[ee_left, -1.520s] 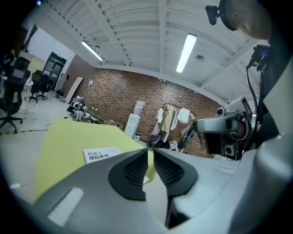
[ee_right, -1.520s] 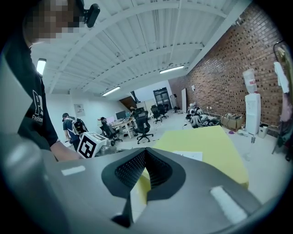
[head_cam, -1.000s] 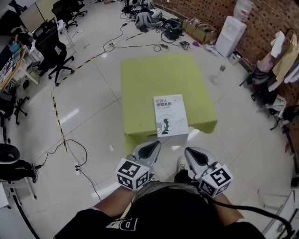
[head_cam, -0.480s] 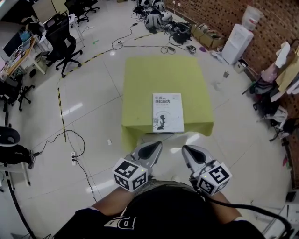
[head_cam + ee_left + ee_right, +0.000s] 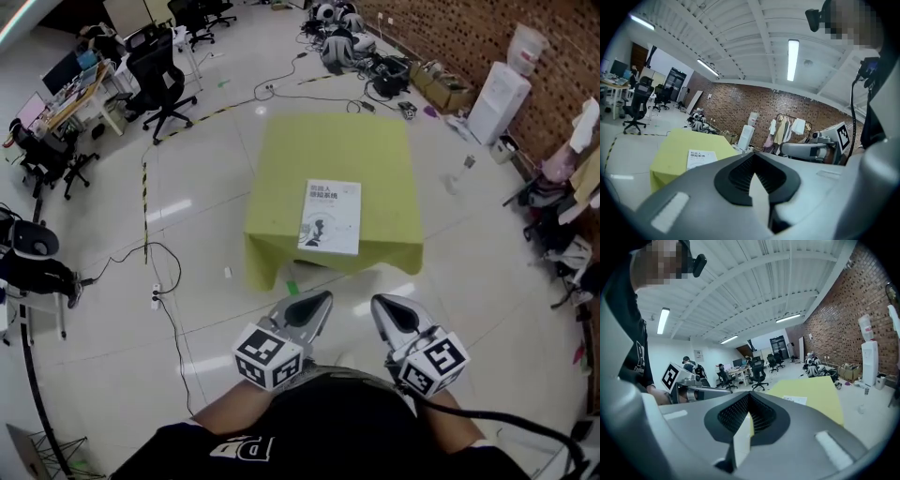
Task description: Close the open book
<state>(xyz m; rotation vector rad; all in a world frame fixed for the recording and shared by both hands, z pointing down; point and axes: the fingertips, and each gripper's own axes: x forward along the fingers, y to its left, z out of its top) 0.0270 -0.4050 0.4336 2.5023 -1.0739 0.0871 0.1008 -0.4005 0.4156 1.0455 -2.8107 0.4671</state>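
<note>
A white book point(image 5: 330, 217) lies closed, cover up, near the front edge of the yellow-green table point(image 5: 328, 141). Both grippers hang close to the person's body, well short of the table and over the floor. My left gripper point(image 5: 315, 302) is shut and holds nothing. My right gripper point(image 5: 383, 306) beside it looks shut and empty too. The left gripper view shows its jaws point(image 5: 757, 176) together, with the book point(image 5: 701, 158) far off on the table point(image 5: 670, 152). In the right gripper view the jaws point(image 5: 747, 420) point toward the distant table point(image 5: 813, 390) and book point(image 5: 794, 400).
Office chairs point(image 5: 161, 82) and desks stand at the far left. Cables point(image 5: 155, 281) and striped tape point(image 5: 143, 202) run across the floor. A water dispenser point(image 5: 497, 98) stands by the brick wall, with bags point(image 5: 342, 42) behind the table and hanging clothes point(image 5: 577, 159) at the right.
The table and closed book have drawn farther away in the head view. Both grippers have moved back from the table together, still shut.
</note>
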